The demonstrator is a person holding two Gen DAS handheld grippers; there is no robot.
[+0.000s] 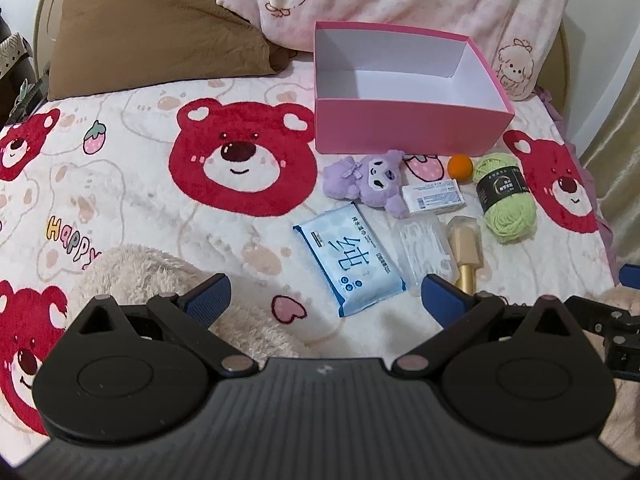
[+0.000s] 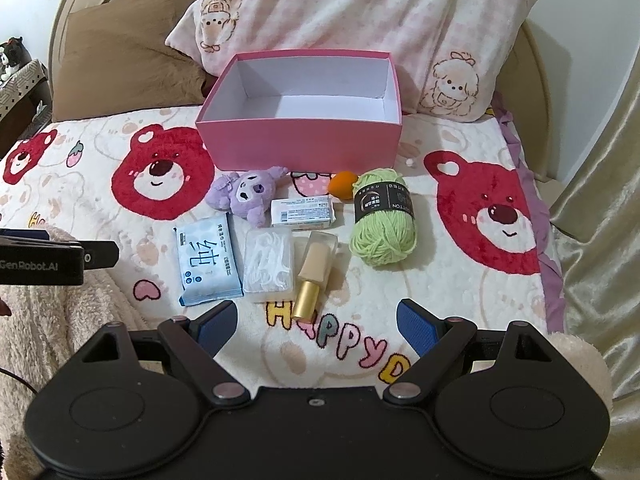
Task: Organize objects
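Note:
An empty pink box (image 1: 404,128) (image 2: 300,144) stands on the bed. In front of it lie a purple plush (image 1: 368,180) (image 2: 248,192), a white packet (image 1: 434,196) (image 2: 302,211), an orange ball (image 1: 460,166) (image 2: 342,186), green yarn (image 1: 506,196) (image 2: 382,220), a blue tissue pack (image 1: 348,260) (image 2: 206,262), a clear bag of floss picks (image 1: 424,250) (image 2: 268,266) and a gold-capped bottle (image 1: 466,252) (image 2: 314,276). My left gripper (image 1: 326,298) hovers open just short of the tissue pack. My right gripper (image 2: 316,322) is open near the bottle's cap, holding nothing.
A brown pillow (image 1: 152,28) and a pink patterned pillow (image 2: 360,28) lean behind the box. A fluffy cream blanket (image 1: 160,276) lies at the near left. The bed's right edge (image 2: 548,240) meets a gold curtain (image 2: 600,160).

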